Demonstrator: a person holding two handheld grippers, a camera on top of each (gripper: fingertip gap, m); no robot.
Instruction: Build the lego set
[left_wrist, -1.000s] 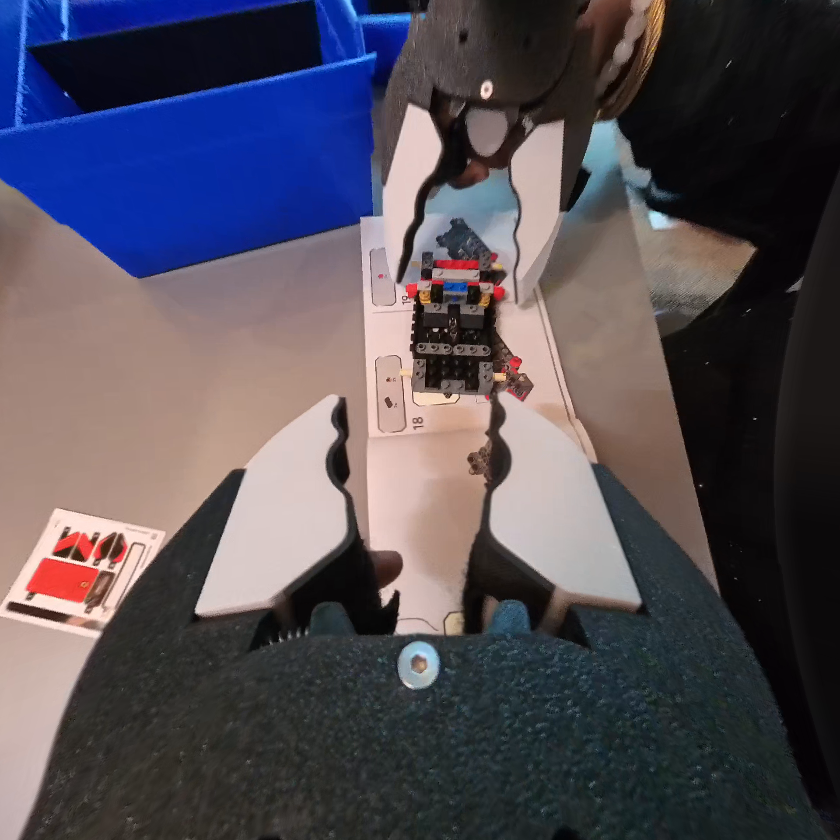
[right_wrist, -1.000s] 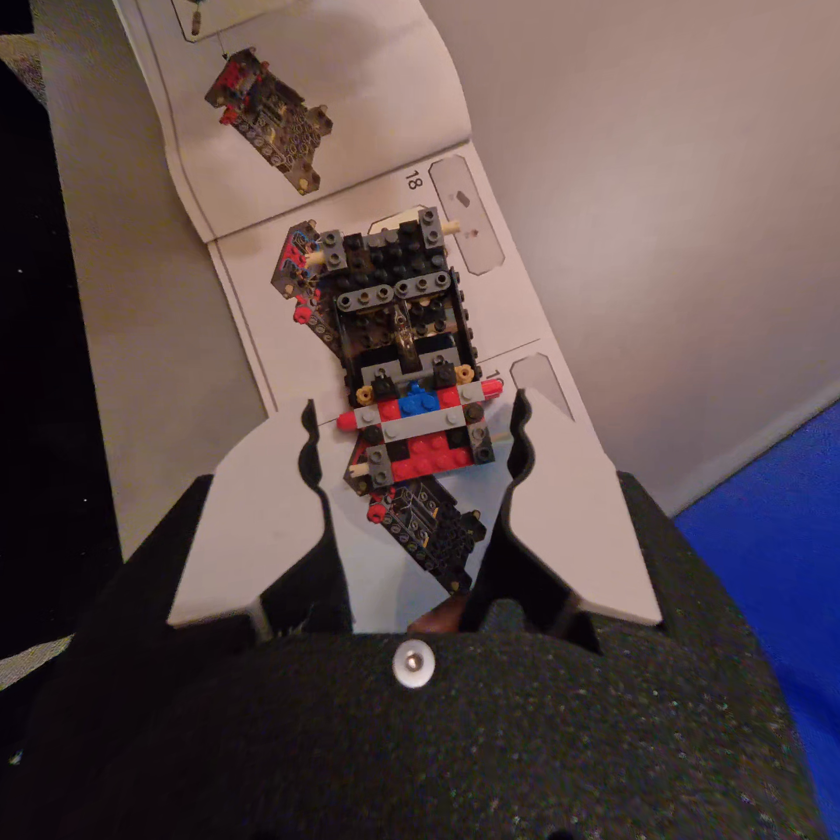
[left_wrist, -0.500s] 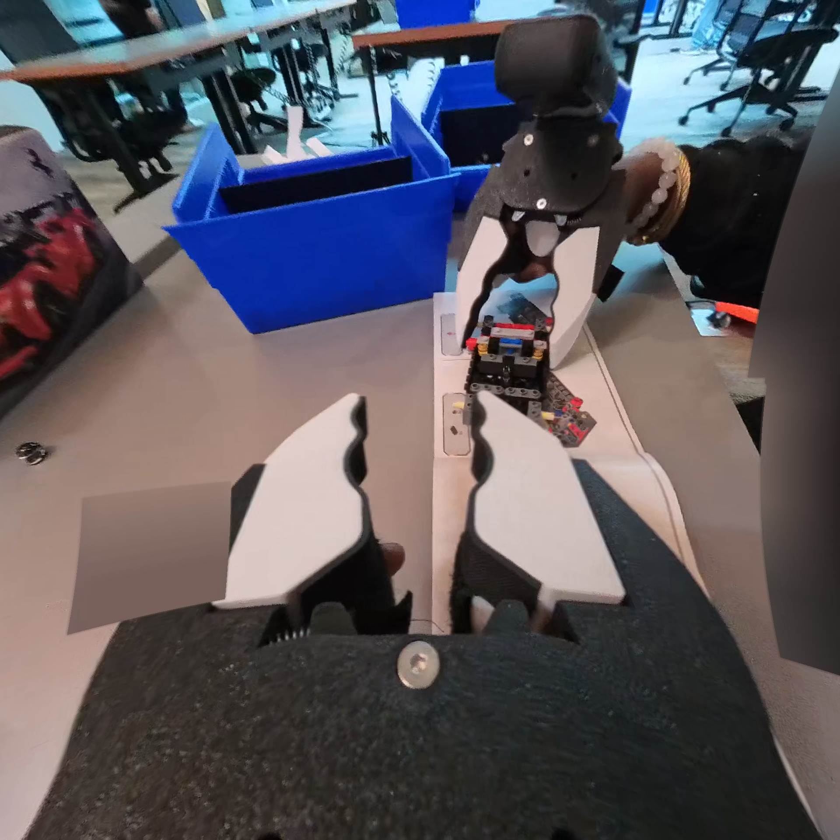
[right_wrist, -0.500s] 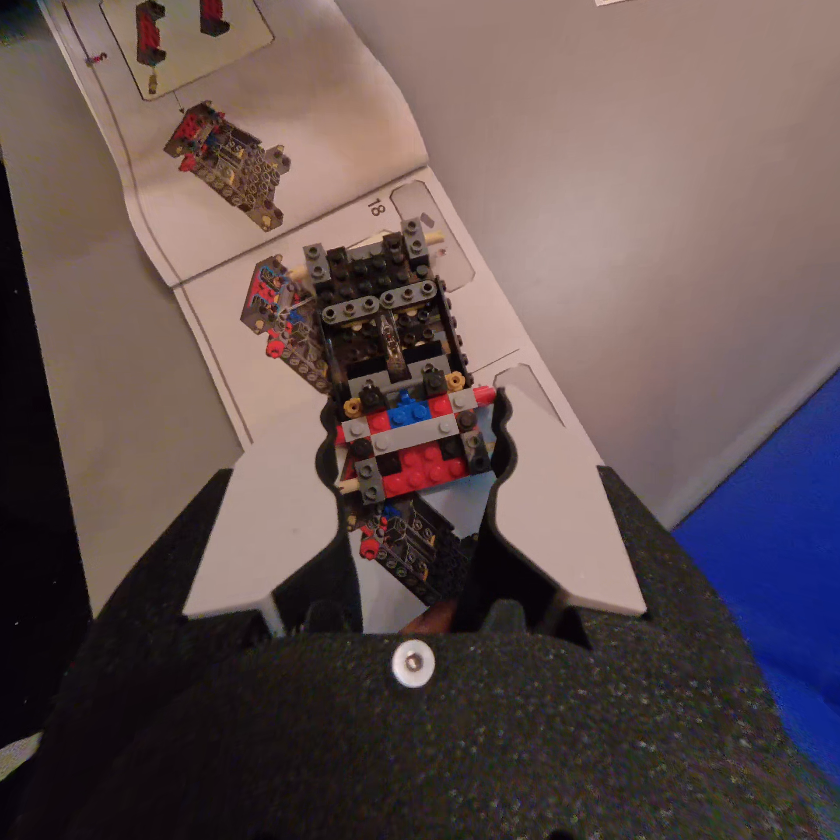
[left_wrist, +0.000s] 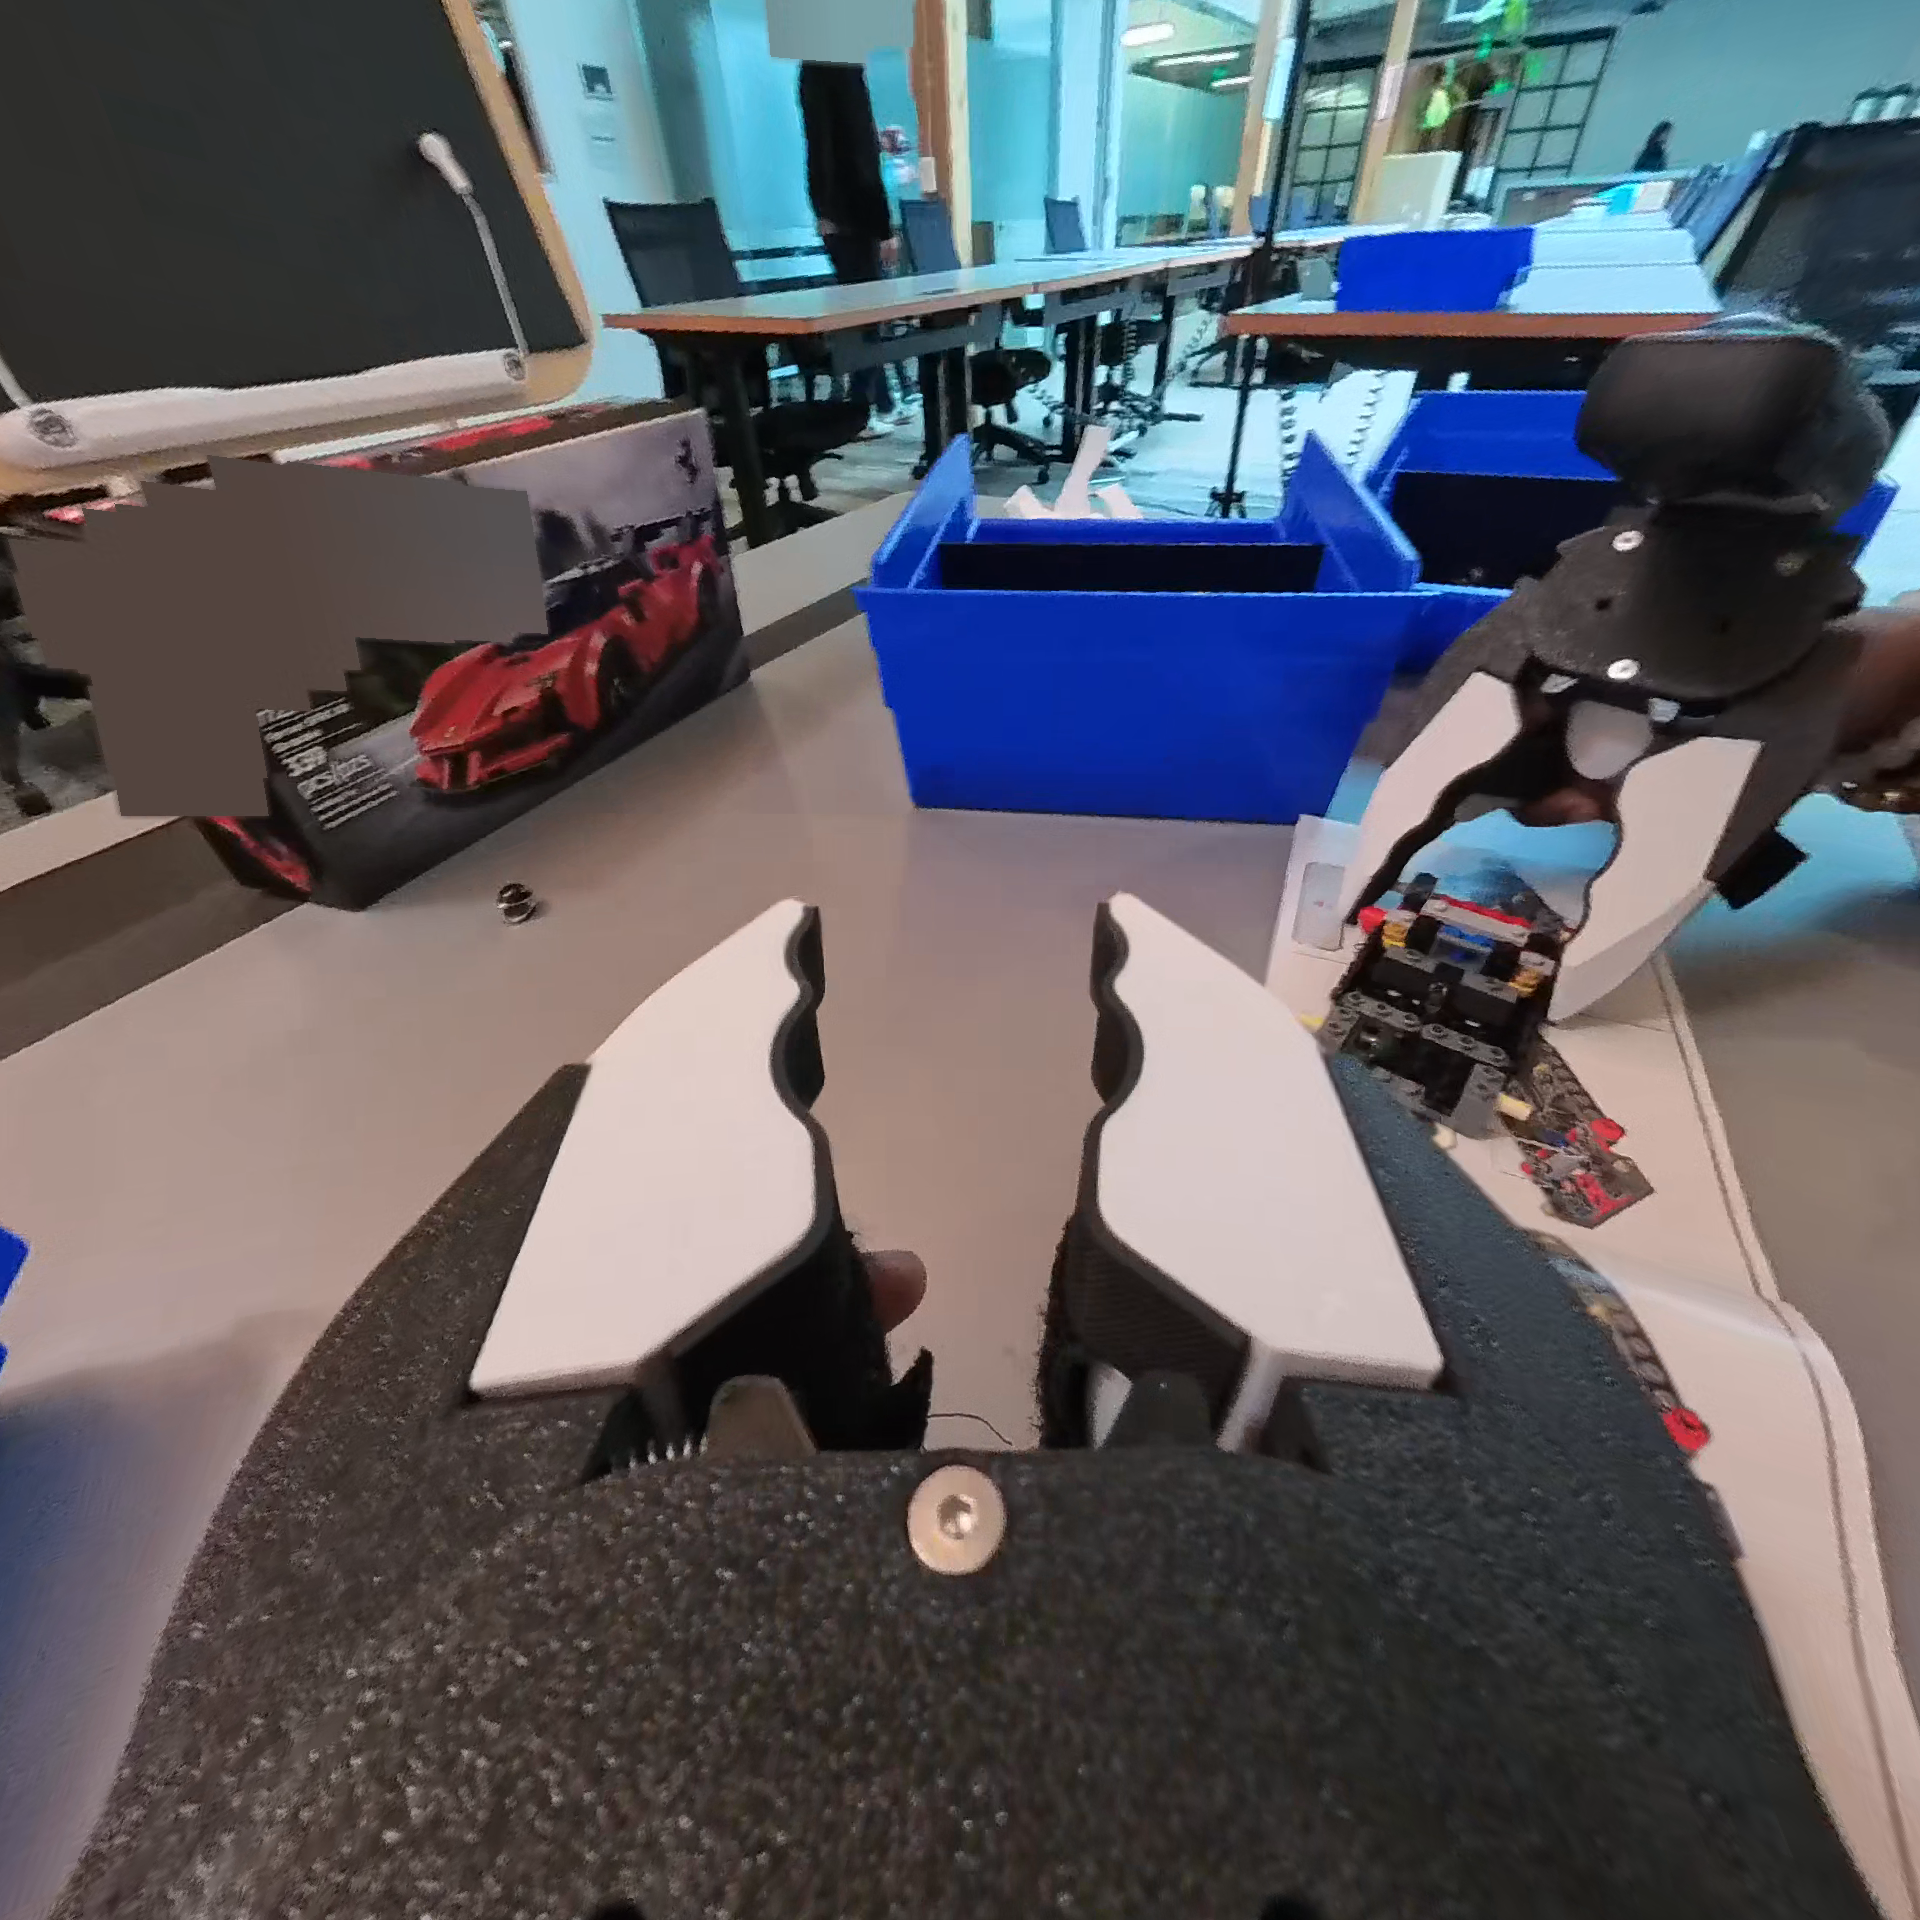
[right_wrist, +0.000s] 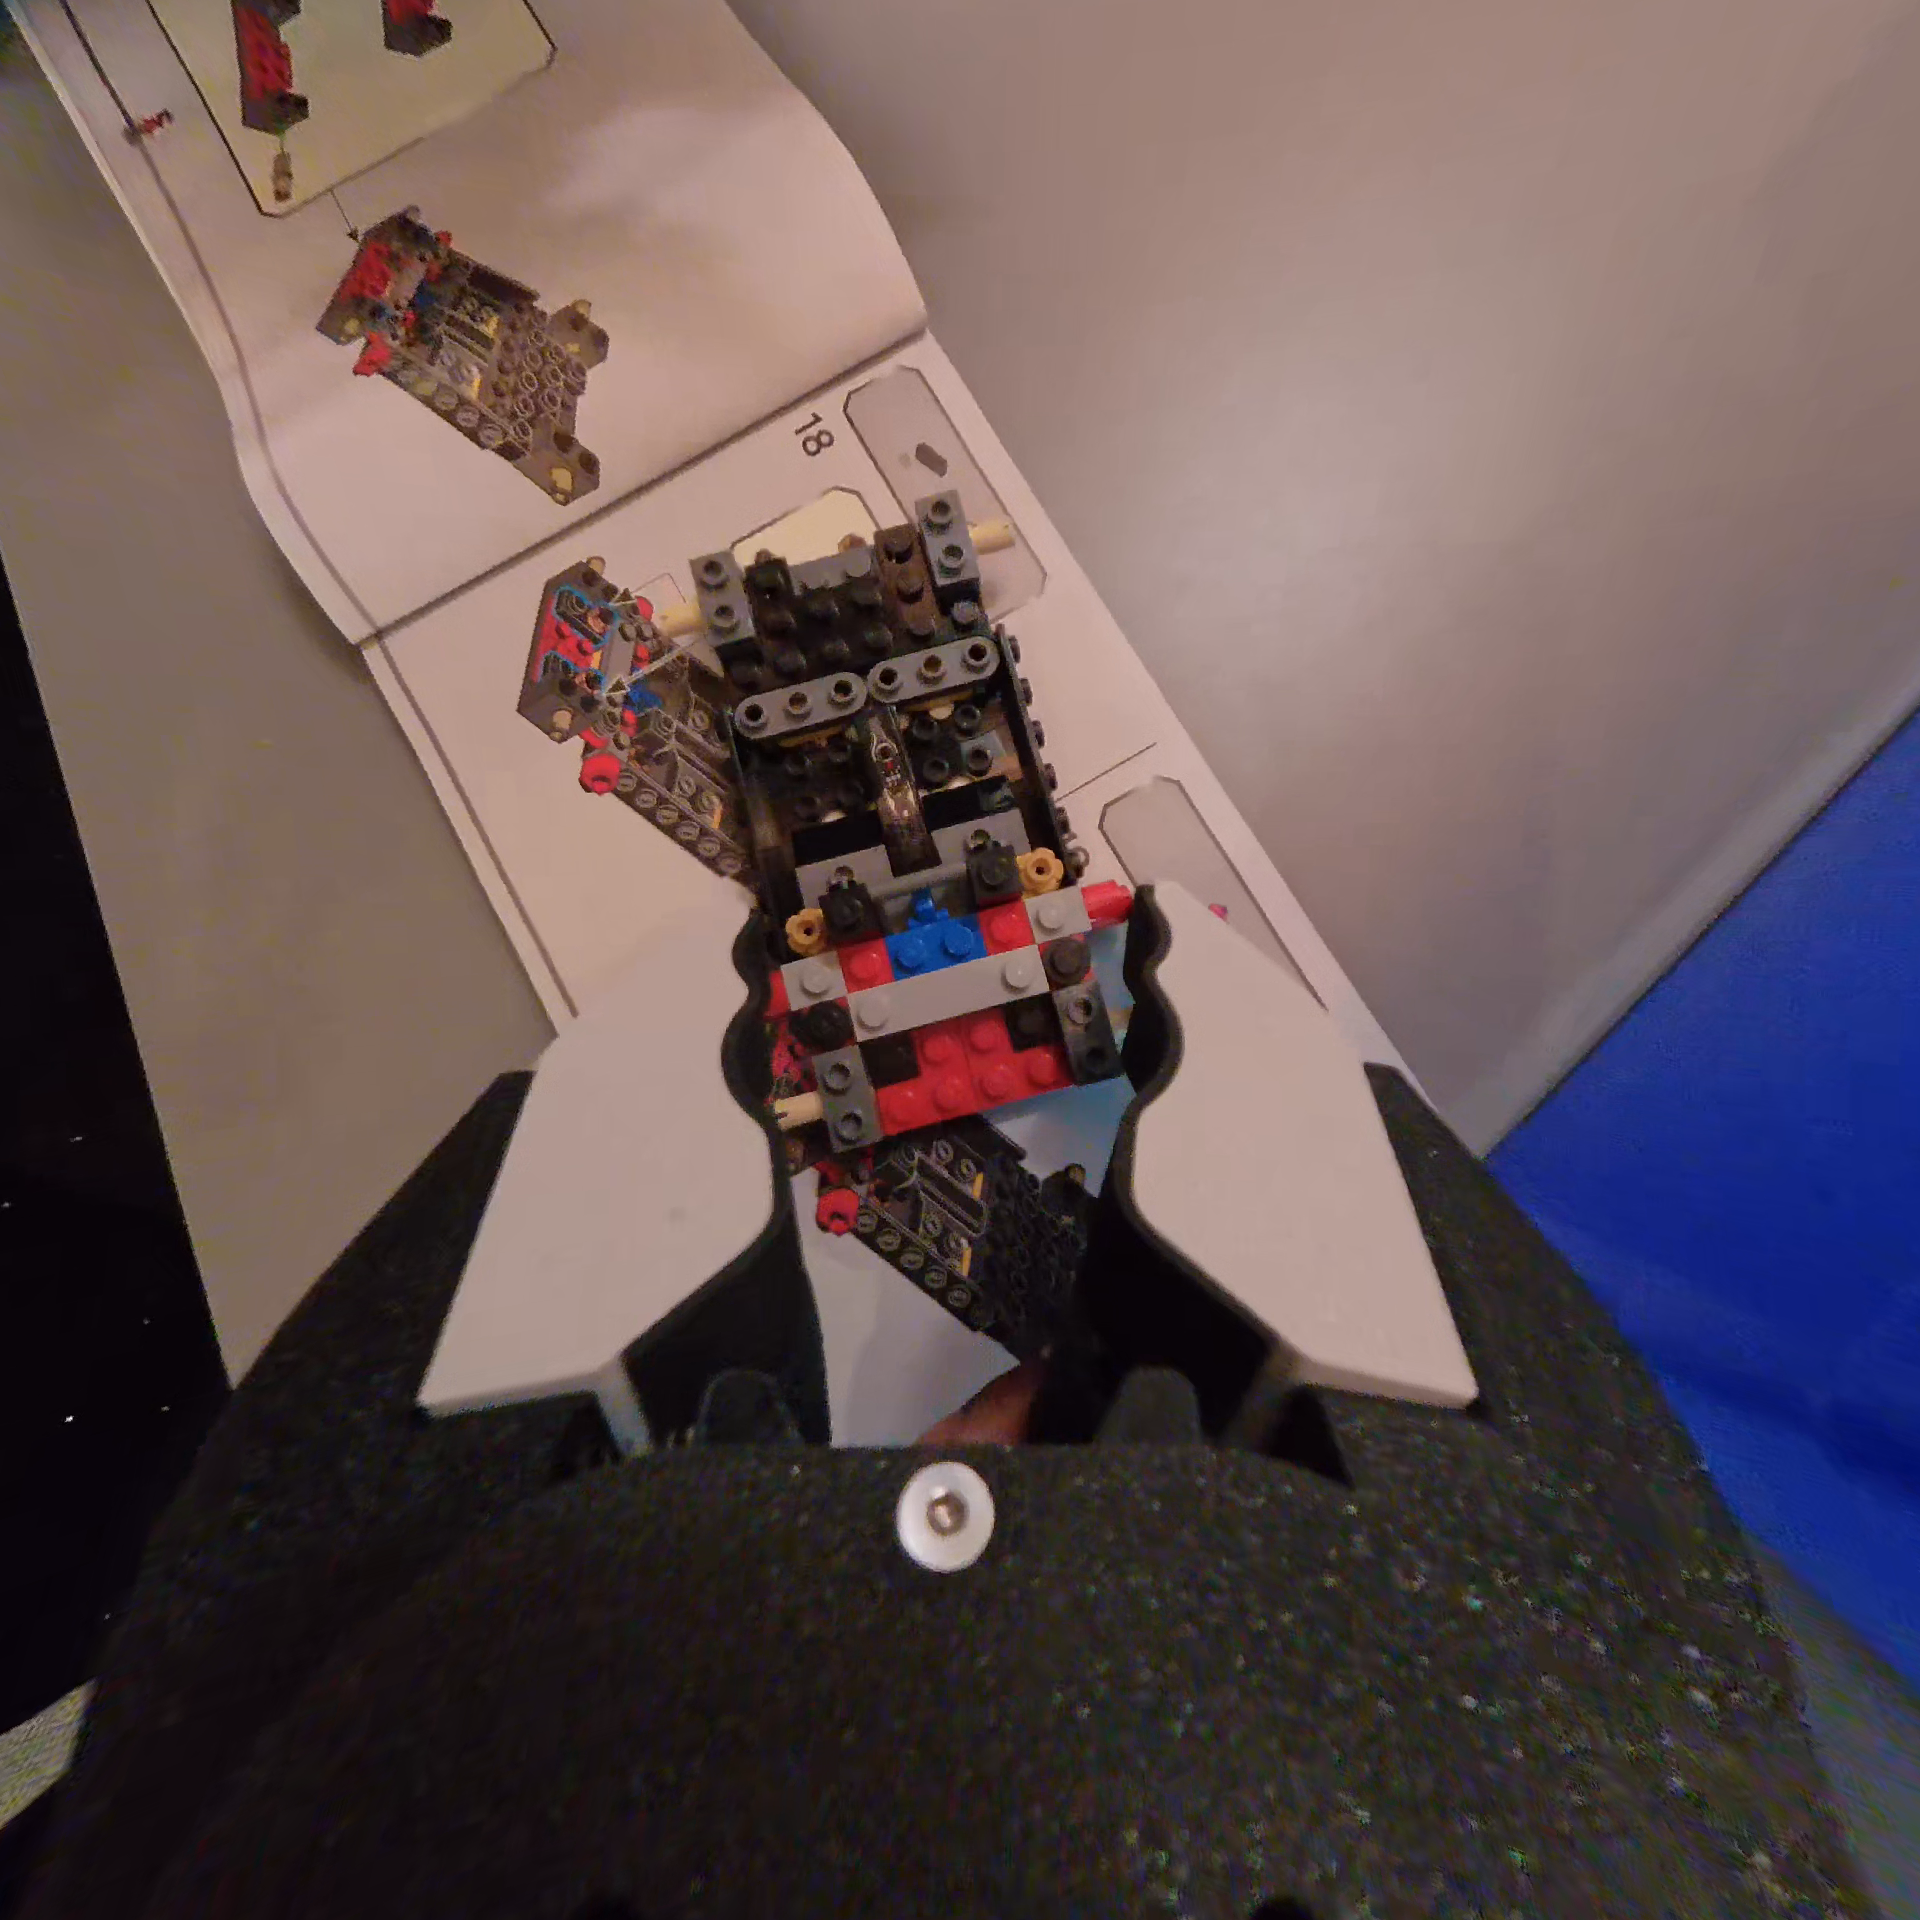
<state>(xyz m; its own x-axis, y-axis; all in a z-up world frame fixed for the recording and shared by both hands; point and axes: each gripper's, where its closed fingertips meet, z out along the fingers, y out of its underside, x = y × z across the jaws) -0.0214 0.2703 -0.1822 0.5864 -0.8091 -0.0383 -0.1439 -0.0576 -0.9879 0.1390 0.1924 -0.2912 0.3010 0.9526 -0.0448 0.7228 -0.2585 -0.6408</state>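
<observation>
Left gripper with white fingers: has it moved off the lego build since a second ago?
Yes. The left gripper has swung left, off the open instruction booklet; the black-and-red lego build now lies to its right.

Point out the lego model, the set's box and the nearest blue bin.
lego model (right_wrist: 935, 997), right wrist view, red rear plates.
set's box (left_wrist: 540, 665), left wrist view, car picture.
blue bin (left_wrist: 1122, 707), left wrist view, front wall.

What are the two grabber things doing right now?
Left gripper: jaws open, holding nothing.
Right gripper: jaws shut on the lego model, on the instruction booklet.
</observation>
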